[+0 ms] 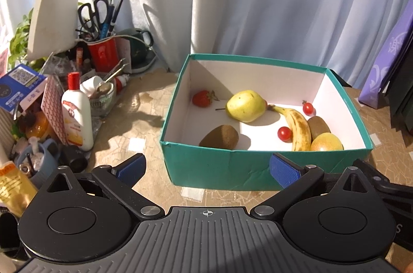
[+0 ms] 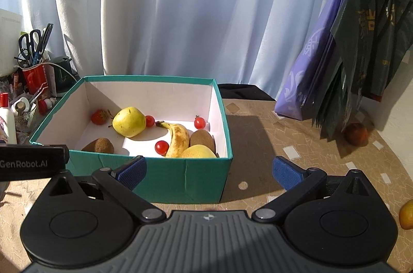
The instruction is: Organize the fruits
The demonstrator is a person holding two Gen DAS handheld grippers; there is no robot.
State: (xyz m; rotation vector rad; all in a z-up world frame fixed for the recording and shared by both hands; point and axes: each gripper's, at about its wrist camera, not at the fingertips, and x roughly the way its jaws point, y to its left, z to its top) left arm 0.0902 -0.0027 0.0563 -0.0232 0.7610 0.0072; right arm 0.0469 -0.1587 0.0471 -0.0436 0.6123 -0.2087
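While both grippers, left (image 1: 206,168) and right (image 2: 209,171), hang with fingers released and empty, your box (image 2: 180,177) holds most fruit; reaching the peach (image 2: 356,134) at right, you risk snagging the bags (image 2: 361,61).

Yellow fruit (image 2: 407,215) right of right tool: cut by picture edge, kind unclear. Box (image 1: 214,169) front wall hides bottom of near yellow fruit (image 1: 326,142) and banana (image 1: 299,129) tip. Round red-brown fruit (image 2: 356,134) far right, in bag shadow: kind unclear. Bottle (image 1: 77,115) label left of left tool: too small to read.
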